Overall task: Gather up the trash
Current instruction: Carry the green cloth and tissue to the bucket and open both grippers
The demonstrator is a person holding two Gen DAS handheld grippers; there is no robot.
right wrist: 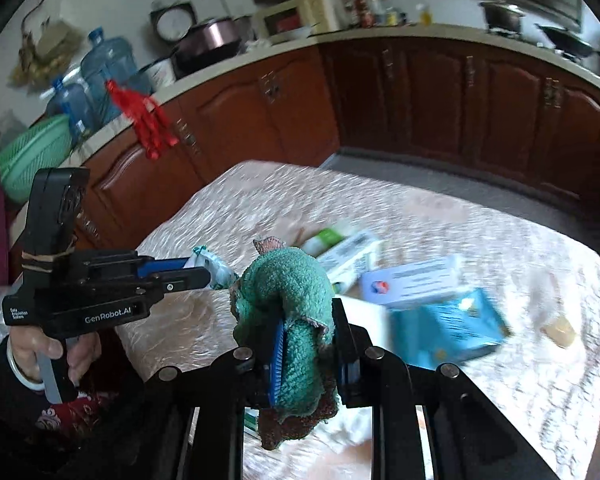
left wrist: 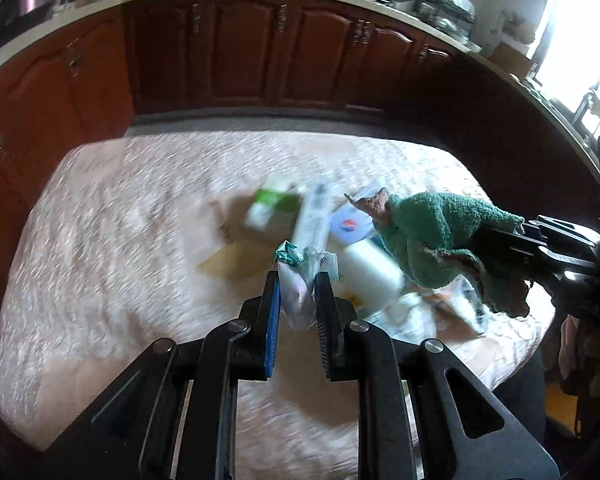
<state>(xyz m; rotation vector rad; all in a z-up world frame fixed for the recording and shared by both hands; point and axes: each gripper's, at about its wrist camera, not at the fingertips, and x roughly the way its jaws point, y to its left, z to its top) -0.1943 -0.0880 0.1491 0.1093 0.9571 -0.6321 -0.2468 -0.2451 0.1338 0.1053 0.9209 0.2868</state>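
My left gripper (left wrist: 298,276) is shut on a crumpled white-and-green plastic wrapper (left wrist: 300,264), held above the table. My right gripper (right wrist: 306,312) is shut on a green towel rag (right wrist: 296,292) with a brown underside, which hangs down past its fingers. In the left wrist view the rag (left wrist: 440,232) and right gripper (left wrist: 512,240) are at the right. In the right wrist view the left gripper (right wrist: 204,270) and wrapper (right wrist: 214,264) are at the left. Below lies a blurred pile: a green-white box (left wrist: 272,206), a long white box (left wrist: 314,216), a logo box (right wrist: 412,280) and a blue box (right wrist: 448,328).
The table (left wrist: 120,240) has a pinkish patterned cover. A small tan item (right wrist: 560,330) lies near its right side. Dark red cabinets (left wrist: 240,52) and a cluttered counter curve behind the table. Water jugs (right wrist: 104,64) and a green basket (right wrist: 32,148) stand at the left.
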